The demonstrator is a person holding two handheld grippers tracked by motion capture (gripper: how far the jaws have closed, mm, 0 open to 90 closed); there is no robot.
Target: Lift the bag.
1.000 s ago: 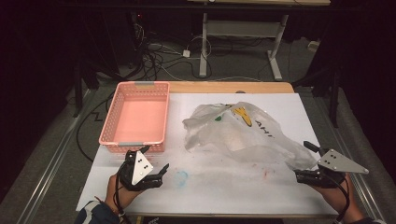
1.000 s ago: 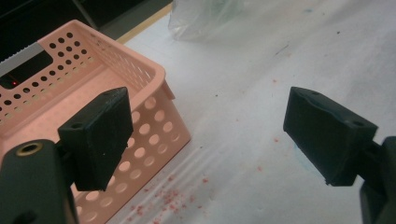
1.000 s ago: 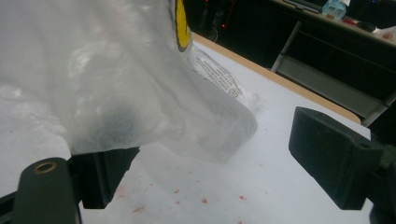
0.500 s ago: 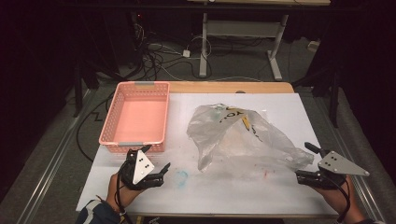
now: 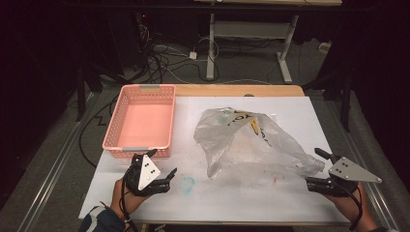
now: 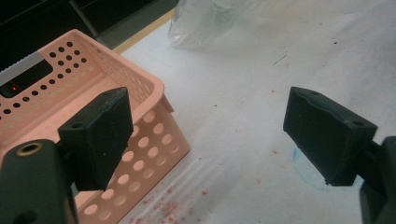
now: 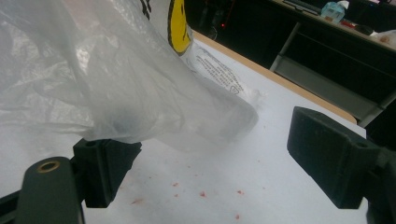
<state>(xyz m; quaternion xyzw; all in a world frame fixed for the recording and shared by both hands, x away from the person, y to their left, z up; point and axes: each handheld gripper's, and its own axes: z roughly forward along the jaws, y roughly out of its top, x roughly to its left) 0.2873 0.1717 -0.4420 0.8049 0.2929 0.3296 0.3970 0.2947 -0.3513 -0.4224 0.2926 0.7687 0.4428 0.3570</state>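
Note:
A crumpled clear plastic bag [image 5: 246, 140] with a yellow print lies on the white tabletop [image 5: 241, 203], right of centre. One corner of the bag trails toward my right gripper [image 5: 313, 166], which stands open at the right front. In the right gripper view the plastic bag [image 7: 116, 84] hangs over the left jaw of my right gripper [image 7: 205, 163], and nothing is pinched. My left gripper [image 5: 162, 163] is open at the left front, just below the pink basket [image 5: 140, 121]. In the left gripper view, my left gripper [image 6: 210, 135] frames bare table, with the pink basket [image 6: 70, 93] beside its left jaw.
The perforated pink basket holds nothing. A faint blue ring mark [image 5: 187, 183] and red specks [image 6: 163, 205] stain the tabletop. A wooden strip [image 5: 237, 90] borders the far edge; beyond it are cables [image 5: 164, 63] and desk legs [image 5: 211, 48] on the floor.
The plastic bag has changed shape, rising and spreading to the right until its corner reaches my right gripper. Both grippers have stayed almost where they were.

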